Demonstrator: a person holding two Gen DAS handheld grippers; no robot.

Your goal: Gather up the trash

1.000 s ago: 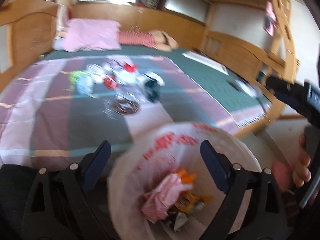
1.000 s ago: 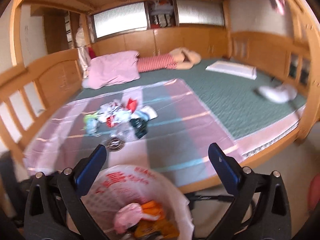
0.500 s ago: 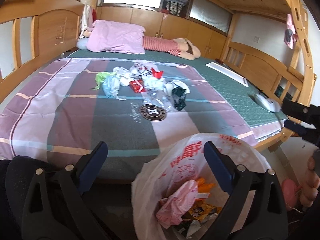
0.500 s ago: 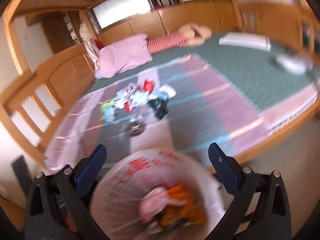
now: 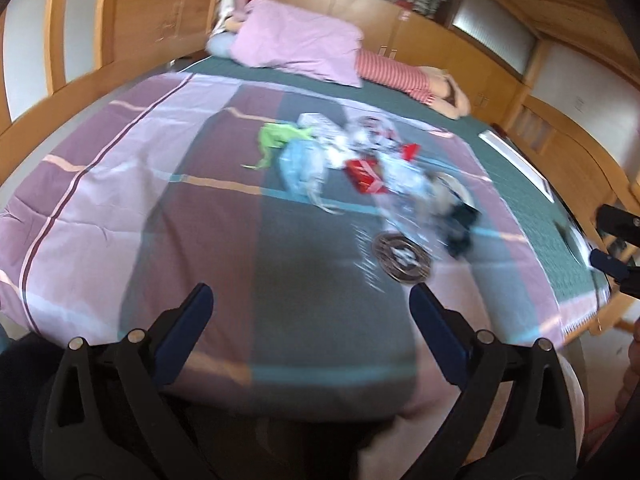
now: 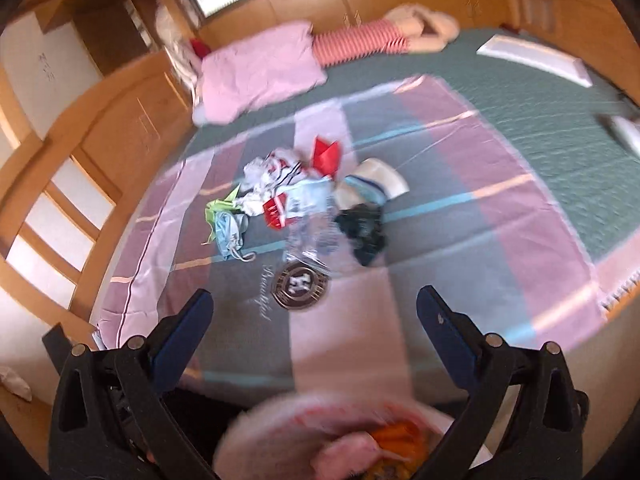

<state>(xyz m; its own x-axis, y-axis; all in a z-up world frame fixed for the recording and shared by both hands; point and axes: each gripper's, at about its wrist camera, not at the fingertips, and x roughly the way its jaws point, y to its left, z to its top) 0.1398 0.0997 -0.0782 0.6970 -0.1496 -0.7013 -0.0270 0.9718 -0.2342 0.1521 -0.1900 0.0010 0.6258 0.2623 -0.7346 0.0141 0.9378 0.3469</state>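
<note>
Jaws on both my grippers stand wide with nothing between them, the left gripper (image 5: 310,304) and the right gripper (image 6: 314,306) alike. The trash pile (image 6: 304,204) lies on the bed (image 6: 440,240), far ahead of both, well apart from the tips. I judge it light and crushable: wrappers, soft plastic, a clear bottle (image 6: 310,236) that may slip. I'd pinch a crumpled fold. The bin bag (image 6: 288,428) sits near, below the right gripper.
</note>
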